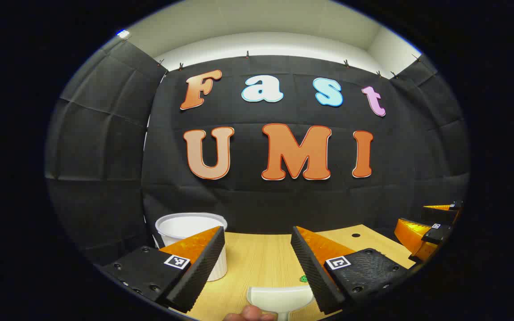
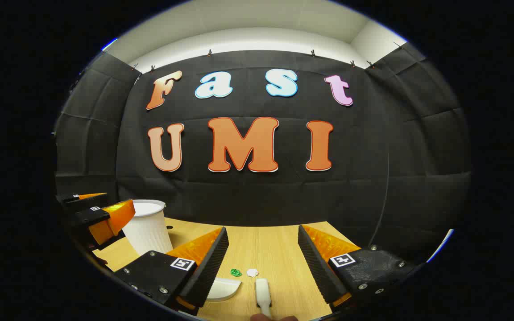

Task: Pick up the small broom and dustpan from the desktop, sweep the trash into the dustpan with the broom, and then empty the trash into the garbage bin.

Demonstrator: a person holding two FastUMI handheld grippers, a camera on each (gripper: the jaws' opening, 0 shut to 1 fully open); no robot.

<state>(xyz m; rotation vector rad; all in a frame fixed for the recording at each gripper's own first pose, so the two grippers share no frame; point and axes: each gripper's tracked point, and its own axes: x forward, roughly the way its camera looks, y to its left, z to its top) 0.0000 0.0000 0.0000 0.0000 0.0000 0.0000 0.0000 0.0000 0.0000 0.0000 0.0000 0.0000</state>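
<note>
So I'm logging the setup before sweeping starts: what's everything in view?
White ribbed plastic garbage bin: one, desk's far left.
White plastic dustpan: one, near edge, between left tool's fingers.
White small broom: one, near edge, between right tool's fingers.
Green scrap: one, beyond broom.
White crumpled scrap: one, beside green scrap.
Light wooden desk: one.
Left tool: open, empty.
Right tool: open, empty.

Both views face the wall over the desktop (image 1: 261, 258).
</note>
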